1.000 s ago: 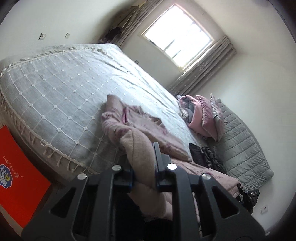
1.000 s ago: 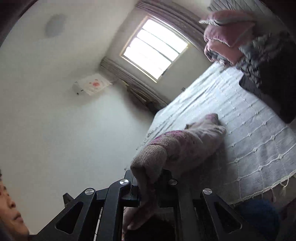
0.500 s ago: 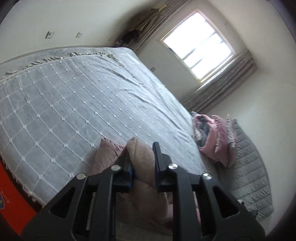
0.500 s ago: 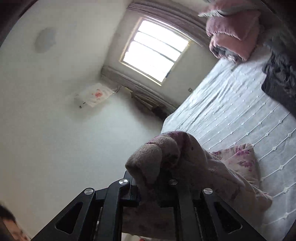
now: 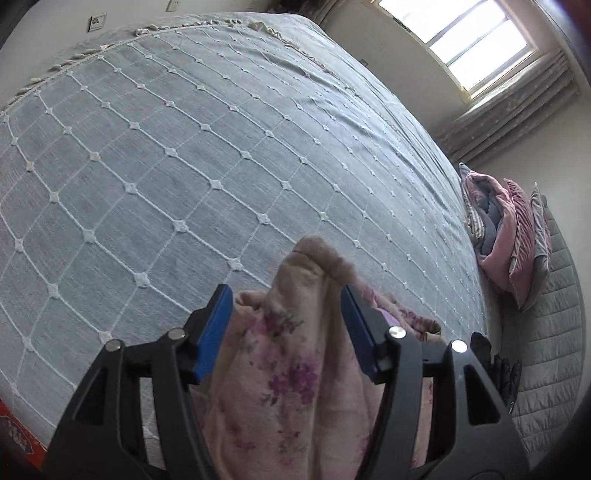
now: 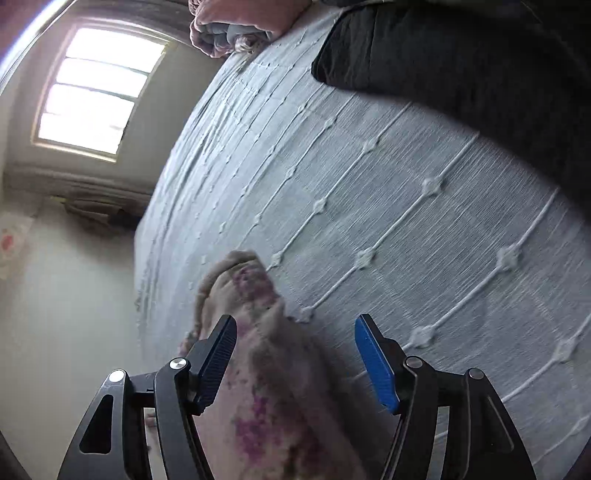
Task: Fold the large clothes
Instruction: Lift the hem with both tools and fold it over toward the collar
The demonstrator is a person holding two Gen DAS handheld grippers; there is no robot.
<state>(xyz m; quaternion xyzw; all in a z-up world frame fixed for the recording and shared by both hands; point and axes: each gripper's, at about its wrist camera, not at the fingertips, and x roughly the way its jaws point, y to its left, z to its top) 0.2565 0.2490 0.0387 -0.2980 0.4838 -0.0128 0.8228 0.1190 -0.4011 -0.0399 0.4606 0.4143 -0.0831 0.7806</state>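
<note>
a bedroom in daylight

a wide bed point(image 5: 207, 140) fills most of the room, spread with a grey cover point(image 6: 388, 206) stitched in a white diamond grid with small knots and a fringe along its far edge. a bright window point(image 5: 469, 40) sits in a pale wall point(image 5: 546, 147), with grey curtains point(image 5: 517, 110) beside it. pink and grey pillows point(image 5: 506, 229) are stacked at the side of the bed, against a grey quilted panel point(image 5: 554, 332). a wall socket point(image 5: 98, 22) shows beyond the bed.
</note>
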